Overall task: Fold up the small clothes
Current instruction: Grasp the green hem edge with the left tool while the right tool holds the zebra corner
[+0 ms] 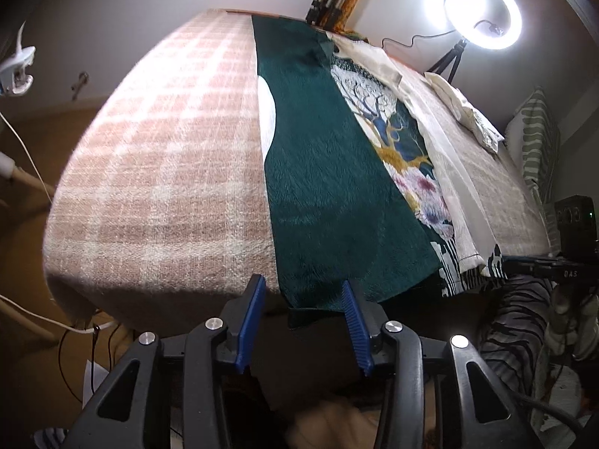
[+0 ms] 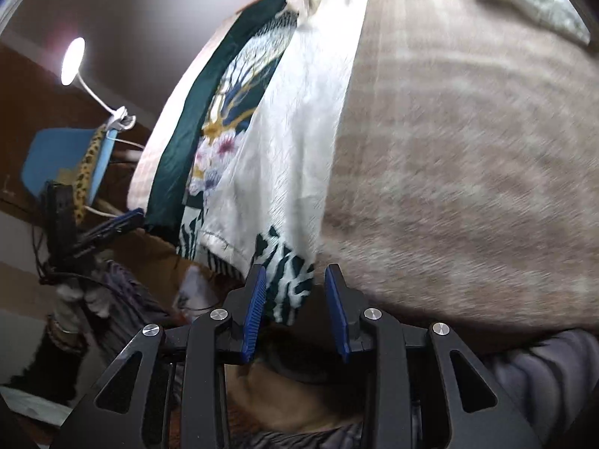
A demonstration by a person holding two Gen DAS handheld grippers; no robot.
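Observation:
A dark green garment (image 1: 322, 172) with a printed tree-and-flower panel (image 1: 397, 138) and a white underside fold (image 1: 445, 149) lies lengthwise on a checked blanket (image 1: 164, 157). My left gripper (image 1: 304, 292) is open at the near edge, its jaws either side of the green hem corner. My right gripper (image 2: 295, 280) is open at the near edge too, with the green-and-white striped hem corner (image 2: 290, 280) hanging between its blue pads. The garment shows in the right wrist view (image 2: 288, 127) with its white fold on top. The left gripper also appears there (image 2: 112, 228).
The blanket covers a table; its right half looks beige (image 2: 468, 168). Crumpled white cloth (image 1: 471, 108) lies at the far right. A ring light (image 1: 483, 11) stands behind, a clip lamp (image 2: 73, 61) at the left. A striped pillow (image 1: 539, 138) sits right.

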